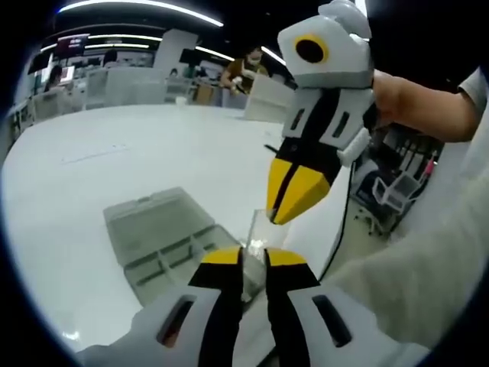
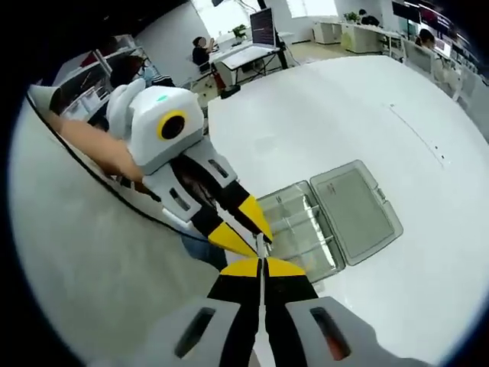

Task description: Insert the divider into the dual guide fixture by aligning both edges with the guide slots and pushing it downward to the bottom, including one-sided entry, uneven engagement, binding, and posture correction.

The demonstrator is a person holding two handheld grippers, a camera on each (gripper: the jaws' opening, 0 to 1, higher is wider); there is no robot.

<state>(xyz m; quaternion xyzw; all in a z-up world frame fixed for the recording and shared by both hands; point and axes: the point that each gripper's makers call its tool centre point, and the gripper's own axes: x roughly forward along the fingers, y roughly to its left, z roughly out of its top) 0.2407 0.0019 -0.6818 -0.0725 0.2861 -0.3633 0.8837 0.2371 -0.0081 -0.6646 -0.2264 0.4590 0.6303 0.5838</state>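
White table (image 2: 359,115) with an open plastic box (image 2: 328,218) on it

Broad, smooth and glossy, reflecting the ceiling lights — seen also in the left gripper view (image 1: 114,153). Lying flat on it, a clear grey box (image 1: 164,241) with its hinged lid folded open beside the tray — tray split by thin walls into compartments, set near the table's edge.

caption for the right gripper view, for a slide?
Both grippers, right and left, pinch a thin clear divider above an open compartment box on a white table.
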